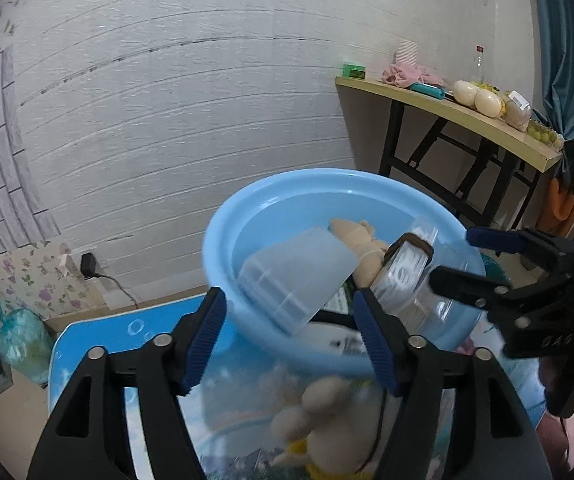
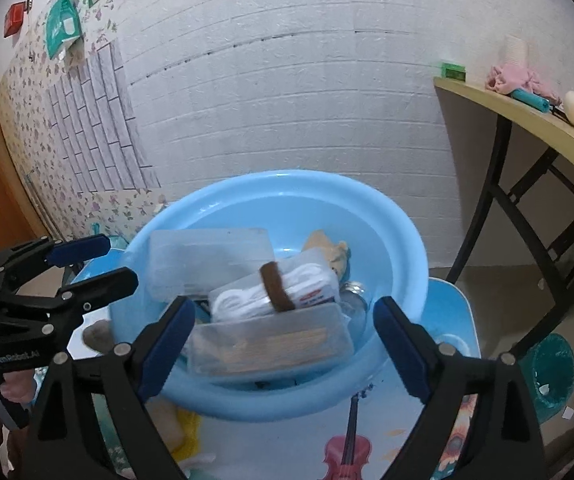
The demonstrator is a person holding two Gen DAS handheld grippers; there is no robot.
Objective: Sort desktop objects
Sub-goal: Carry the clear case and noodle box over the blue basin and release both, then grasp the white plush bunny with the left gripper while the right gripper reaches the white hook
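A light blue basin (image 1: pixel 223 236) (image 2: pixel 399 248) stands on a small blue picture-printed table (image 1: pixel 99 332) (image 2: pixel 447 304). In it lie a frosted plastic box (image 1: pixel 295 276) (image 2: pixel 207 256), a clear box of white cord with a brown strap (image 2: pixel 275 292) (image 1: pixel 403 264), a clear box of wooden sticks (image 2: pixel 271 348) and a beige plush toy (image 1: pixel 363 240) (image 2: pixel 333 252). My left gripper (image 1: pixel 291 344) (image 2: pixel 87 264) is open and empty at the basin's near rim, above another plush toy (image 1: pixel 319 428). My right gripper (image 2: pixel 283 348) (image 1: pixel 459 260) is open and empty over the basin.
A wooden folding table (image 1: pixel 467 120) (image 2: pixel 527 120) at the right holds a pink cloth (image 1: pixel 407 74), a green box, cups and food. A teal bin (image 2: pixel 555 372) stands on the floor at the right. A green bag (image 1: pixel 19 340) lies by the wall.
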